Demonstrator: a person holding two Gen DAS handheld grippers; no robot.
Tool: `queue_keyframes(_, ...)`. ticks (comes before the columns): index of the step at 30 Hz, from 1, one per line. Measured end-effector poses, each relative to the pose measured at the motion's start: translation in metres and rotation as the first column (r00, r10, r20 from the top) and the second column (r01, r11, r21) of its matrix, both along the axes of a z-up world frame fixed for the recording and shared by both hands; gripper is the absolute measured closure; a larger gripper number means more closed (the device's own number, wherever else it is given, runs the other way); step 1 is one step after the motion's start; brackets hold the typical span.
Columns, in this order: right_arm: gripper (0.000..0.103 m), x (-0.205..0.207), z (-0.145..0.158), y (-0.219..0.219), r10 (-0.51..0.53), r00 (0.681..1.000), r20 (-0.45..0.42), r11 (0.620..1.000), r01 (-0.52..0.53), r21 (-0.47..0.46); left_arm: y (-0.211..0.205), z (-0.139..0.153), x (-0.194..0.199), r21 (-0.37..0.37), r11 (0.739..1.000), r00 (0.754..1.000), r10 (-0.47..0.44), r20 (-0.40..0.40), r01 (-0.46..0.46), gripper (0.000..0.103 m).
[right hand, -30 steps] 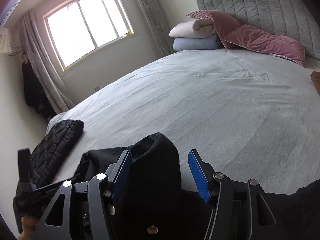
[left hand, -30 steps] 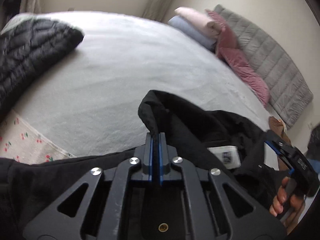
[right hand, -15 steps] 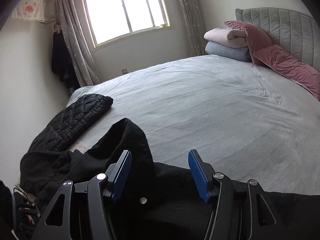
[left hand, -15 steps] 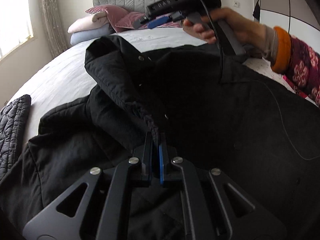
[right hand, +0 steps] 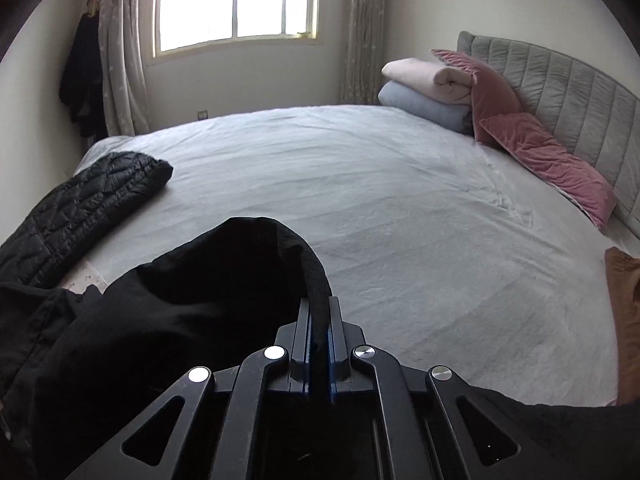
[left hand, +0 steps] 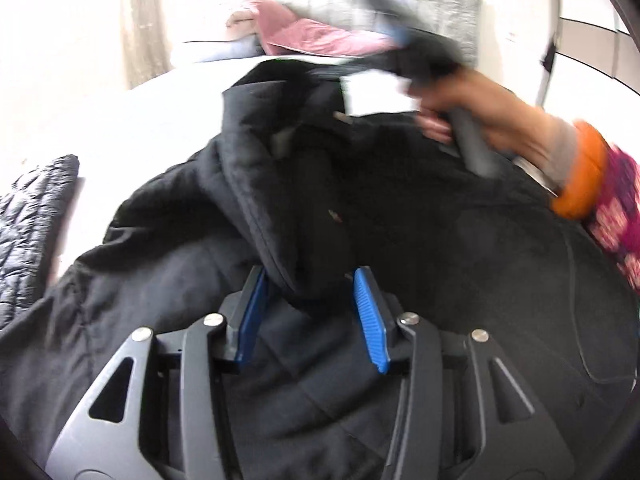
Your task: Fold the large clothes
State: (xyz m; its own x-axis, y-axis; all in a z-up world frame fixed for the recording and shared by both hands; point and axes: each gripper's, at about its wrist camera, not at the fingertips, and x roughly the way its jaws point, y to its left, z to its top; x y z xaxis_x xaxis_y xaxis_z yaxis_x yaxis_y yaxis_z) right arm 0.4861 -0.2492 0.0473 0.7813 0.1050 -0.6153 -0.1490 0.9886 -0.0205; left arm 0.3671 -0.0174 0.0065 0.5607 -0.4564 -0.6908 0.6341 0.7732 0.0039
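Observation:
A large black coat [left hand: 400,240] lies spread on the near part of the bed. In the left wrist view my left gripper [left hand: 310,304] hangs over it with its jaws opening. A raised fold of the coat [left hand: 280,208] runs loosely between the blue pads [left hand: 370,316]. In the right wrist view my right gripper [right hand: 319,306] is shut on a thick edge of the coat [right hand: 200,300], which bulges up to its left. A person's hand [left hand: 460,96] with an orange cuff holds that gripper, blurred, over the coat's far side beside a white label [left hand: 372,92].
The pale bed sheet [right hand: 400,220] stretches beyond the coat. A black quilted jacket [right hand: 88,200] lies at the bed's left edge. Folded blankets [right hand: 424,84], pink pillows [right hand: 540,152] and a grey headboard [right hand: 560,80] are at the far end. A brown item [right hand: 624,300] sits at the right.
The left gripper's jaws have parted and let go of the coat's fold. The right gripper's jaws have closed on the coat's edge. The left view swung from the bed across the coat.

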Motion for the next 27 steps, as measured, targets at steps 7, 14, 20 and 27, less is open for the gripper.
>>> queue_keyframes(7,0.099,-0.079,-0.028,-0.05,0.04,0.998,-0.041,0.999,-0.039,0.017,0.001,0.007,0.047,-0.096,0.987,0.99,0.123,-0.075,-0.13,0.05)
queue_keyframes(14,0.099,-0.072,-0.063,-0.079,0.003,0.989,-0.148,0.998,0.006,0.059,-0.007,0.026,0.035,-0.395,0.898,0.944,-0.282,-0.172,0.196,0.095)
queue_keyframes(20,0.093,-0.068,-0.071,-0.1,0.034,0.973,-0.228,0.994,-0.01,0.105,-0.02,0.0,-0.009,-0.096,0.936,0.909,-0.352,-0.222,0.339,0.095)
queue_keyframes(27,0.05,-0.127,-0.028,-0.09,0.247,0.956,-0.161,0.966,-0.257,-0.043,-0.022,-0.001,-0.033,0.006,0.929,0.914,-0.364,-0.178,0.371,0.093)
